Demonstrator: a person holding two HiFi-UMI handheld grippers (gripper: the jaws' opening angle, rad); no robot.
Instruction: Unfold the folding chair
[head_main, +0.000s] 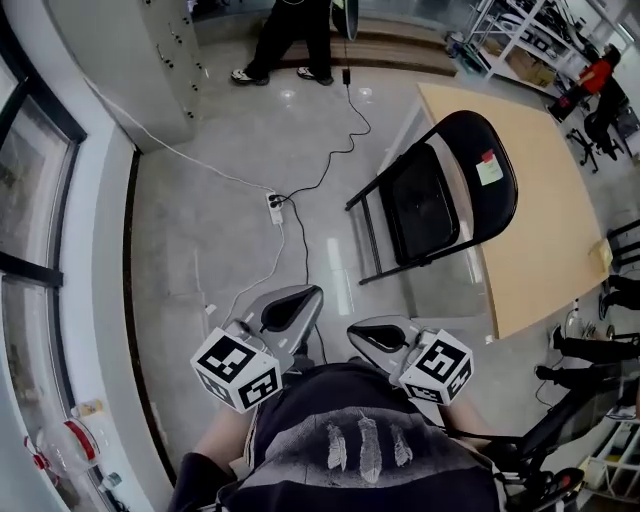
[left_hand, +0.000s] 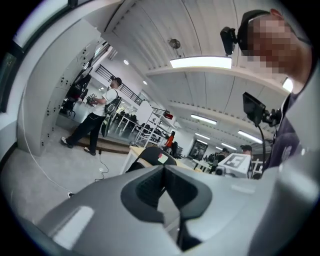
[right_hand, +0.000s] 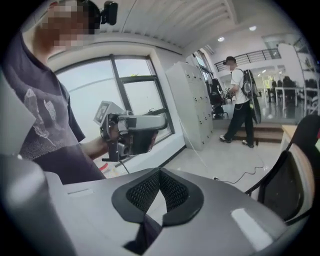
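Observation:
The black folding chair (head_main: 440, 200) stands on the grey floor beside a table, its seat down and its legs spread, with a sticker on the backrest. My left gripper (head_main: 300, 300) and right gripper (head_main: 365, 335) hover side by side close to my chest, well short of the chair, both shut with nothing in them. In the left gripper view the shut jaws (left_hand: 164, 172) point toward the chair (left_hand: 152, 155), which is small and far off. In the right gripper view the shut jaws (right_hand: 160, 175) point at the floor, with the chair (right_hand: 295, 180) at the right edge and the left gripper (right_hand: 132, 132) beyond.
A light wooden table (head_main: 530, 200) stands right behind the chair. A power strip with cables (head_main: 276, 207) lies on the floor left of the chair. A person (head_main: 290, 40) stands at the far end by grey lockers (head_main: 130, 60). A window wall (head_main: 40, 250) runs along the left.

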